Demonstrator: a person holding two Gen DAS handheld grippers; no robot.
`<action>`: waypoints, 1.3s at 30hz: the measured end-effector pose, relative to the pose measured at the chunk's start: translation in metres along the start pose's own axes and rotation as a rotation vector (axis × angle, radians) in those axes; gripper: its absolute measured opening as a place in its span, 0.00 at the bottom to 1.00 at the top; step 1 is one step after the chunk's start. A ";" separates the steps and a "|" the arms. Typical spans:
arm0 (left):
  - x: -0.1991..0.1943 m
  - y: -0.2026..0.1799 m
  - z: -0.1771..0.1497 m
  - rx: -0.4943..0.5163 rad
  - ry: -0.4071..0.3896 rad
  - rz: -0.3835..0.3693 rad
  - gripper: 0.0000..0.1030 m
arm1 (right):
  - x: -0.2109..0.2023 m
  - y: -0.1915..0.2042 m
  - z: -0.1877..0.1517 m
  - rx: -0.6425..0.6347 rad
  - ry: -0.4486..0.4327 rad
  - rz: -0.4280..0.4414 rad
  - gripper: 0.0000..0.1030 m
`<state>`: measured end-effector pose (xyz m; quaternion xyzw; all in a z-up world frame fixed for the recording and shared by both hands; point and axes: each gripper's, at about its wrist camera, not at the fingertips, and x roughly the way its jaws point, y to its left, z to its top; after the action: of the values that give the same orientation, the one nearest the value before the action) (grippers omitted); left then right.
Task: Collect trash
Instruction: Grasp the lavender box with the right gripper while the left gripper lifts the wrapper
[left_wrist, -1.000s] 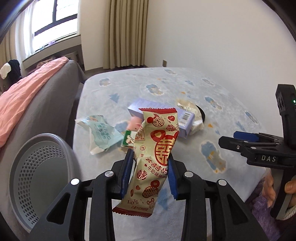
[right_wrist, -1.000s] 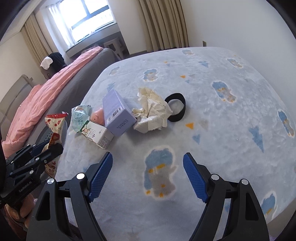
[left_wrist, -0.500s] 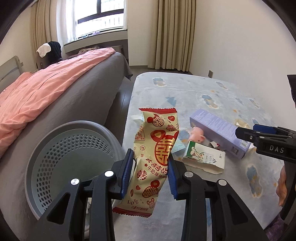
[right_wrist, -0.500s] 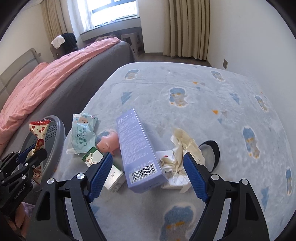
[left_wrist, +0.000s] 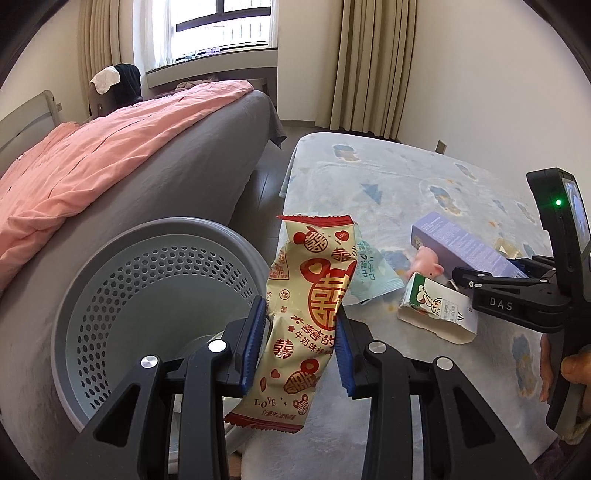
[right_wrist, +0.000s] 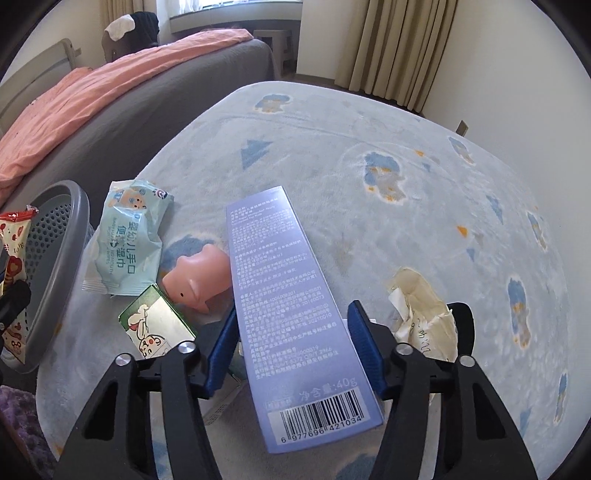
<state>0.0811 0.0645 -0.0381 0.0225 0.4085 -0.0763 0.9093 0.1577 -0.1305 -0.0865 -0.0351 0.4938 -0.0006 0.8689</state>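
Note:
My left gripper (left_wrist: 299, 314) is shut on a cream and red snack wrapper (left_wrist: 314, 280), held upright just right of the grey perforated bin (left_wrist: 110, 258). In the right wrist view the wrapper (right_wrist: 14, 236) shows beside the bin (right_wrist: 74, 236). My right gripper (right_wrist: 293, 310) straddles a long purple box (right_wrist: 280, 280) lying on the rug. Its jaws are closing, and the blue pads stand close to the box's sides. A wet-wipes pack (right_wrist: 125, 243), a pink pig toy (right_wrist: 199, 280), a small milk carton (right_wrist: 155, 325) and crumpled paper (right_wrist: 421, 306) lie around the box.
A black ring (right_wrist: 465, 325) lies under the crumpled paper. The pale blue patterned rug (right_wrist: 369, 129) stretches back toward the curtains. A grey bed with a pink cover (left_wrist: 110, 155) stands left of the bin. A person's fingers (left_wrist: 569, 369) hold the right gripper's handle.
My right gripper moved left and down over the purple box and its jaws narrowed around it. My left gripper swung left with the wrapper, bringing the bin closer in view.

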 end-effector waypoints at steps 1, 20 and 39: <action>-0.001 0.001 0.000 -0.002 -0.001 0.000 0.33 | 0.000 0.000 -0.001 0.001 -0.003 0.001 0.48; -0.010 0.028 -0.001 -0.062 -0.024 0.027 0.33 | -0.051 -0.004 -0.008 0.140 -0.126 0.056 0.44; -0.015 0.099 -0.006 -0.173 -0.032 0.138 0.33 | -0.089 0.093 0.004 0.046 -0.181 0.189 0.44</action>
<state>0.0824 0.1649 -0.0332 -0.0293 0.3964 0.0219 0.9173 0.1125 -0.0343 -0.0133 0.0317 0.4146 0.0728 0.9065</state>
